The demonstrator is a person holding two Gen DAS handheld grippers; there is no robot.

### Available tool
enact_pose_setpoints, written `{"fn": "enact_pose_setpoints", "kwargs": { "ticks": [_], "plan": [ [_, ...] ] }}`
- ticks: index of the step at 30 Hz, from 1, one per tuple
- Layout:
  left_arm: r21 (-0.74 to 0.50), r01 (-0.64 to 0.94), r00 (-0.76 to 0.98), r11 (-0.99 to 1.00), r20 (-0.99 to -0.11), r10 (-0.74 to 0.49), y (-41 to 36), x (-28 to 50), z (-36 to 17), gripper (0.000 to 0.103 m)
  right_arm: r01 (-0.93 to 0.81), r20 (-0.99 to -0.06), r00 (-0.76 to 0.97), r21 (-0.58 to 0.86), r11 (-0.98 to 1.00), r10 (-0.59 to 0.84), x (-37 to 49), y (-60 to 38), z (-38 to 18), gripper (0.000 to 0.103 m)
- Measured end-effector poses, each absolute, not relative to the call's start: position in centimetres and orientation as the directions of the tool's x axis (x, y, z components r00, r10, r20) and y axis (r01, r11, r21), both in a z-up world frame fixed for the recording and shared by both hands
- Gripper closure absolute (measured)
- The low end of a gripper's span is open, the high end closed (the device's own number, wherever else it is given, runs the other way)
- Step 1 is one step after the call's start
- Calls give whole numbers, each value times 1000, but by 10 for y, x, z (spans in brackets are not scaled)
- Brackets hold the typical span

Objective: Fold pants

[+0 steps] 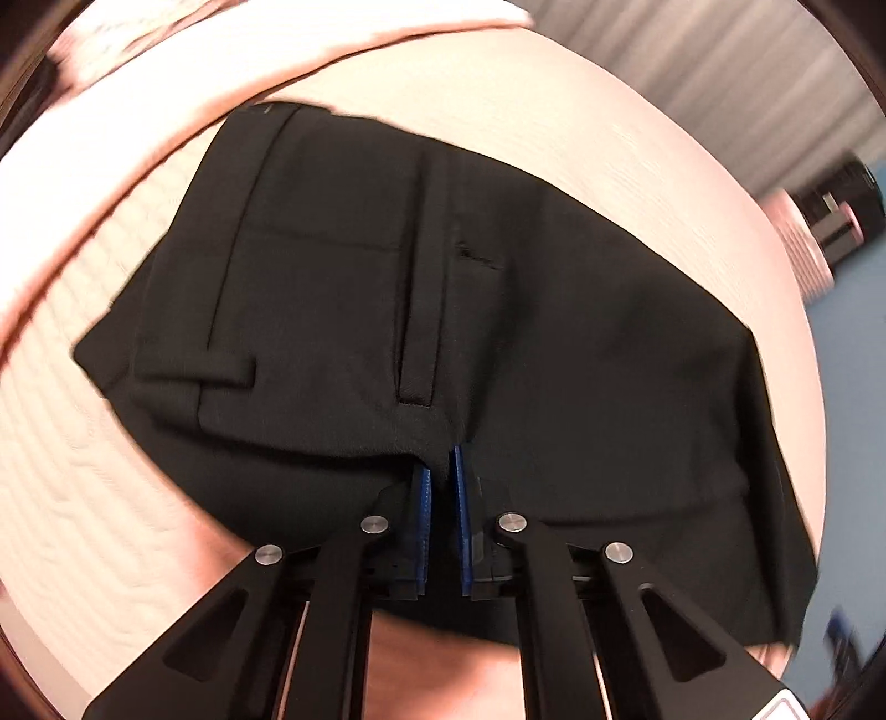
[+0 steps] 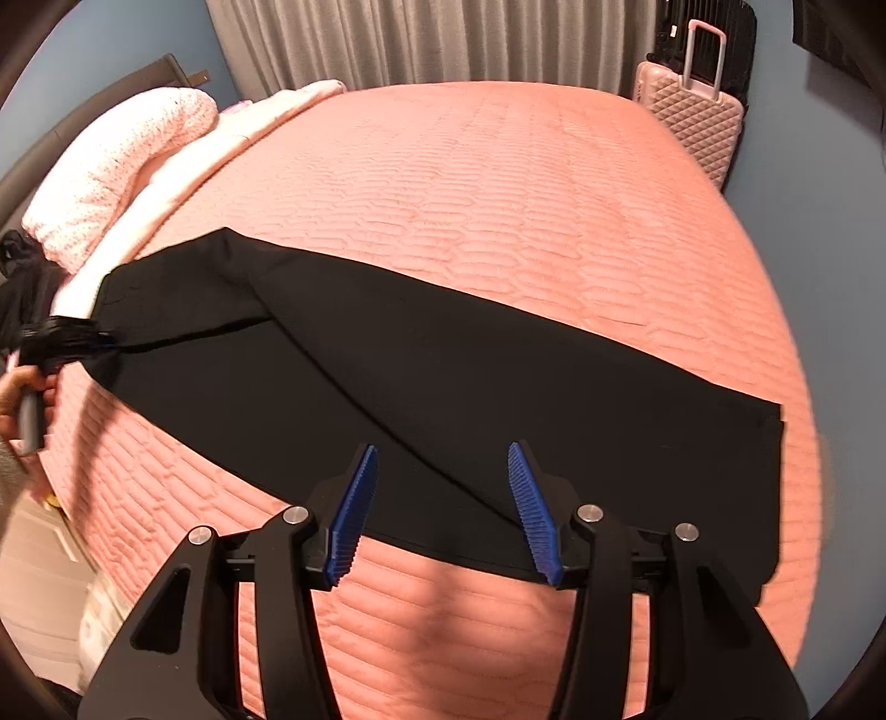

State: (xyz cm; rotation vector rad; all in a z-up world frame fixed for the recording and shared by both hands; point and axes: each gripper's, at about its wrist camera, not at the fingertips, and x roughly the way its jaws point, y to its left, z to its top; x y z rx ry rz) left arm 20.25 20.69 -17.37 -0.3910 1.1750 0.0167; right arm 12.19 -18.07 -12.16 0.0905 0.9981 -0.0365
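Black pants [image 2: 443, 360] lie stretched across a pink quilted bed [image 2: 498, 194], waist end at the left and leg hems at the right. In the left wrist view the waist part [image 1: 360, 277] with its pocket slit and belt loop fills the frame. My left gripper [image 1: 442, 471] is shut on a pinch of that black fabric near the waist edge. It also shows at the far left of the right wrist view as the left gripper [image 2: 108, 337], held by a hand [image 2: 22, 387]. My right gripper [image 2: 443, 450] stands open over the near edge of the legs, pads apart and touching nothing.
A pale pink pillow [image 2: 122, 160] and a folded light blanket [image 2: 183, 166] lie at the head of the bed. A pink suitcase [image 2: 692, 111] stands past the far right corner, with grey curtains [image 2: 415, 44] behind. The bed's near edge drops off at the lower left.
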Motion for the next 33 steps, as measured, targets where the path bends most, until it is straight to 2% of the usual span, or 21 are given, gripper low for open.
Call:
{"fn": "enact_pose_setpoints", "kwargs": {
  "ticks": [5, 9, 11, 15, 17, 18, 22, 26, 29, 31, 33],
  "plan": [
    [-264, -77, 346, 961, -911, -223, 228, 164, -138, 97, 109, -855, 518, 40, 993, -23, 108, -198, -125, 54],
    [-180, -58, 296, 982, -942, -155, 268, 159, -131, 94, 105, -871, 490, 22, 994, -33, 105, -201, -136, 54],
    [-104, -60, 264, 993, -961, -85, 275, 160, -145, 90, 111, -876, 483, 50, 993, -10, 105, -201, -143, 53],
    [149, 58, 281, 987, -951, 127, 243, 156, -163, 86, 102, -882, 468, 107, 989, 48, 97, -187, -153, 53],
    [208, 76, 340, 975, -925, 170, 231, 145, -154, 81, 81, -889, 456, 84, 993, 38, 91, -176, -159, 46],
    [216, 68, 358, 974, -916, 179, 230, 137, -152, 74, 82, -893, 449, 77, 994, 33, 91, -172, -163, 41],
    [152, -33, 343, 988, -927, 154, 266, 105, -146, 73, 28, -852, 511, 152, 988, 117, 121, -151, -147, 41],
    [120, -232, 410, 965, -888, 209, 309, 80, -115, 75, -201, -803, 542, 161, 966, 246, 201, -87, -123, 41],
    [63, -251, 527, 966, -828, 191, 310, 83, -78, 73, -368, -771, 491, 239, 899, 406, 278, -21, -119, 41],
    [65, -237, 576, 969, -794, 195, 297, 102, -61, 56, -451, -808, 412, 220, 865, 420, 328, 26, -136, 41],
    [70, -203, 616, 977, -766, 183, 278, 127, -60, 50, -466, -851, 345, 211, 859, 396, 368, 59, -161, 41]
  ]
}}
